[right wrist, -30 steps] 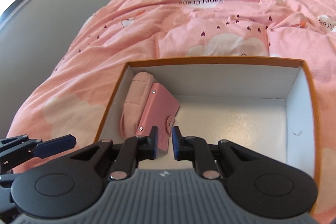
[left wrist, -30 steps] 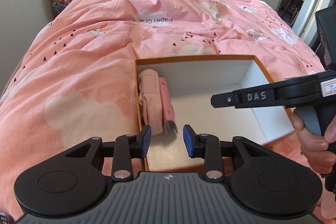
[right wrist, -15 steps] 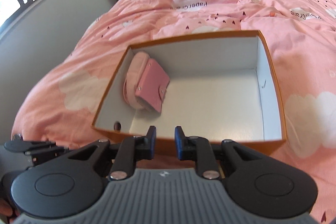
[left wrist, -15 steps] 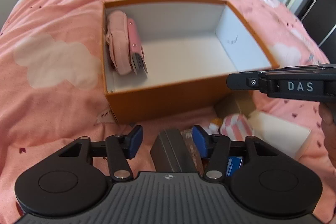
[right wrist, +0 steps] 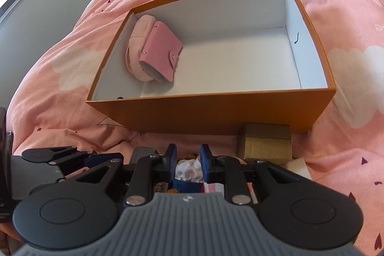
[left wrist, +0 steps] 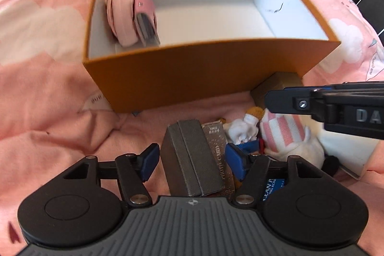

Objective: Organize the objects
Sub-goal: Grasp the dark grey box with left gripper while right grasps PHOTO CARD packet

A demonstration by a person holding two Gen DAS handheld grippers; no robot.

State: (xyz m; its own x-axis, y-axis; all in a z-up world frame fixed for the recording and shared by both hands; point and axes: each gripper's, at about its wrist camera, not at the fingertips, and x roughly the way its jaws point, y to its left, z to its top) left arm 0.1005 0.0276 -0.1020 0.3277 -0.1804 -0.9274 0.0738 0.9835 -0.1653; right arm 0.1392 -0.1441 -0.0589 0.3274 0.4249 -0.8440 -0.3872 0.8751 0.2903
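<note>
Having left the orange box (left wrist: 204, 78), left tongs (left wrist: 192, 161) just spread around a grey case (left wrist: 192, 157), untouched; right tongs (right wrist: 188, 163) narrow, empty.

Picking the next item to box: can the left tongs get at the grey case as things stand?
Probably yes. The left tongs have just been opening and straddle the grey case, pads apart from it; the card box crowds the right pad.

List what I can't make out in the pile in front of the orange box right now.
- Blue package, left wrist view: the left gripper cuts off its label.
- Plush toy, right wrist view: mostly behind the right gripper.
- Grey box, right wrist view: only a corner shows.
</note>
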